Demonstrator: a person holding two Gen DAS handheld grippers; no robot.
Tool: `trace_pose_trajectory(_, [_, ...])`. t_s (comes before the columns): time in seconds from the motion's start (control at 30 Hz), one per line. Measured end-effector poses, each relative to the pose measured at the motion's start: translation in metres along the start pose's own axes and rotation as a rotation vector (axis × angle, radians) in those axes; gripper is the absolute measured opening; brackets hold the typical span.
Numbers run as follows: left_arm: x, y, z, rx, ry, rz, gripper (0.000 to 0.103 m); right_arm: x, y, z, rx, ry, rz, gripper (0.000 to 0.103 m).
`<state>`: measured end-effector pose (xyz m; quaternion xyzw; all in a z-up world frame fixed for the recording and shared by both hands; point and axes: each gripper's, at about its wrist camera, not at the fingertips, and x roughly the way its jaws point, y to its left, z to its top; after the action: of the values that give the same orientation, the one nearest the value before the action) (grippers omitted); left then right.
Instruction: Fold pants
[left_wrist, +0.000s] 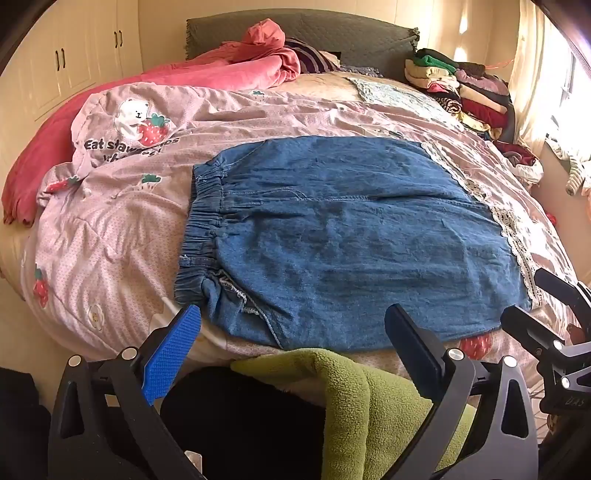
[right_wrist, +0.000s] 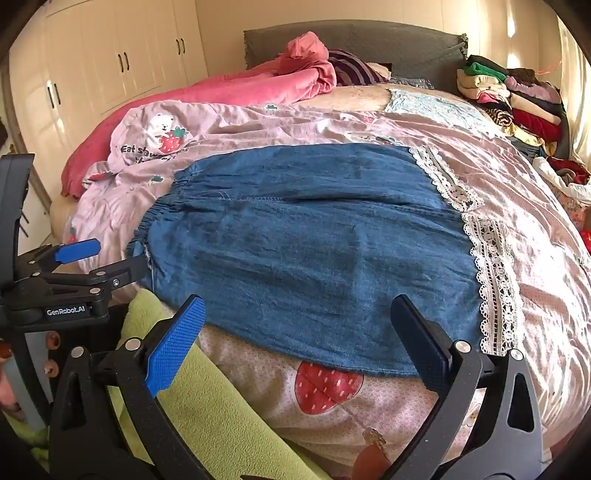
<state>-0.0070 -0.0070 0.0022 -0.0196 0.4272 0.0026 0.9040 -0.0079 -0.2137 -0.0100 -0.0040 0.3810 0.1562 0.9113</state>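
Blue denim pants (left_wrist: 351, 240) with an elastic waistband (left_wrist: 201, 229) on the left and white lace cuffs (left_wrist: 517, 236) on the right lie flat on the pink strawberry quilt (left_wrist: 110, 236). They look folded lengthwise, one leg over the other. My left gripper (left_wrist: 295, 343) is open and empty, hovering at the pants' near edge by the waist end. My right gripper (right_wrist: 299, 339) is open and empty at the near edge by the lace cuffs (right_wrist: 495, 280). The pants (right_wrist: 314, 240) fill the middle of the right wrist view. The left gripper (right_wrist: 99, 262) shows at the left there.
A green fleece garment (left_wrist: 354, 398) hangs at the bed's near edge, also in the right wrist view (right_wrist: 207, 417). A pink blanket (left_wrist: 207, 77) lies at the back left. A stack of folded clothes (left_wrist: 469, 85) sits at the back right. White wardrobes (right_wrist: 110, 66) stand behind.
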Motion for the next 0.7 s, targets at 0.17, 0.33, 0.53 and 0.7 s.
trace_pose_trajectory(0.17, [-0.0008,0.0010,-0.0001,0.000,0.000,0.001,0.099,-0.0004,-0.0002,-0.0003,0.008,-0.010,0.013,0.095])
trace_pose_trajectory(0.33, [-0.0007,0.0010,0.0000,0.000,0.000,0.001,0.099,-0.0004,-0.0002,0.0000,0.024,-0.018,0.029,0.095])
trace_pose_trajectory(0.53, [-0.0024,0.0039,0.0015,-0.004,0.000,0.004,0.099,0.0012,0.0015,0.0002,0.015,-0.014,0.021,0.095])
trace_pose_trajectory(0.7, [-0.0023,0.0043,0.0013,-0.003,-0.001,0.003,0.099,0.0007,-0.0014,0.0026,0.020,-0.017,0.028,0.095])
